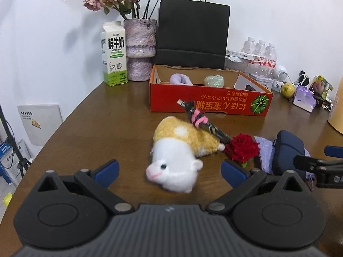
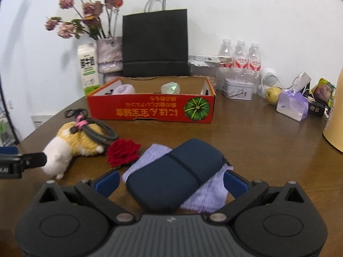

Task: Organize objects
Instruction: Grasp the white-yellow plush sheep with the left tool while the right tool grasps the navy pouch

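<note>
A plush hamster toy lies on the brown table between the wide-open, empty left gripper, with a bundled cable resting across its back. Beside it lie a red rose and a navy pouch on a lilac cloth, framed by the equally open, empty right gripper. A clean pick probably means closing low around the soft body without snagging the cable, then crossing clear tabletop to the red cardboard box, whose interior has room.

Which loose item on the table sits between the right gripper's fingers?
The navy pouch, lying on the purple cloth; the plush and rose lie further left.
</note>
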### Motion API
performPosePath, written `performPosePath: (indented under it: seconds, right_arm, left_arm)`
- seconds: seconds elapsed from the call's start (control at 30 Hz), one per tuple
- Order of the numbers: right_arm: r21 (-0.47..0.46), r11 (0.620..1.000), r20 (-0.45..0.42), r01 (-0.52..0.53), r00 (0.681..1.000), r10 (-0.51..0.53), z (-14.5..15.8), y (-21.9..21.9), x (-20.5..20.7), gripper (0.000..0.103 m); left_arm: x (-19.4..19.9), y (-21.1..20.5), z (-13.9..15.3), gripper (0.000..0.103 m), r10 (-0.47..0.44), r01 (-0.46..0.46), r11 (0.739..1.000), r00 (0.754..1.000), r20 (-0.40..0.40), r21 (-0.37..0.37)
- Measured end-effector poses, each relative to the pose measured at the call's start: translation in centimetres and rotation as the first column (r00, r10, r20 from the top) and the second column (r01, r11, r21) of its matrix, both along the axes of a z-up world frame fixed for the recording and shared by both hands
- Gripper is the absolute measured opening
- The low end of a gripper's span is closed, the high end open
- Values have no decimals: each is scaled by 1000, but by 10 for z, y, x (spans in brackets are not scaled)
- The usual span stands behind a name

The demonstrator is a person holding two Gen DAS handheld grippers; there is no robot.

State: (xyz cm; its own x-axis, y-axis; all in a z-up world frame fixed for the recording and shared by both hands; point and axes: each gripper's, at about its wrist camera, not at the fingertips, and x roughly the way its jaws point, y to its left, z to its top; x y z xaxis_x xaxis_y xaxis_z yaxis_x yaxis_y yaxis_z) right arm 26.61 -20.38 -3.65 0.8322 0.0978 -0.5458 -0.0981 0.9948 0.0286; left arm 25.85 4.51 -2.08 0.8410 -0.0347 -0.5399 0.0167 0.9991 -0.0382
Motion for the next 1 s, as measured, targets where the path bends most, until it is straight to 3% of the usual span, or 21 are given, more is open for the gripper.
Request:
performPosePath:
  seconds: [0.3, 0.4, 0.73, 1.0]
  right_arm:
    - [-41, 984, -125, 171, 977, -175, -17, 8, 67, 103]
    - [-43, 984, -153, 171, 972, -176, -28, 9, 74, 102]
    - [-35, 999, -168, -28, 986, 21, -26, -11, 57, 88]
    - [-43, 984, -165, -174, 972, 165, -26, -29, 47, 85]
  left_arm:
    - [18, 2, -8, 103, 0, 0, 999, 1000, -23, -36]
    - [21, 6, -10, 103, 5, -6, 999, 999, -34, -40]
    - [24, 13, -13, 103, 19, -21, 999, 999, -48, -37]
    - [27, 10, -15, 103, 29, -30, 999, 998, -54, -23]
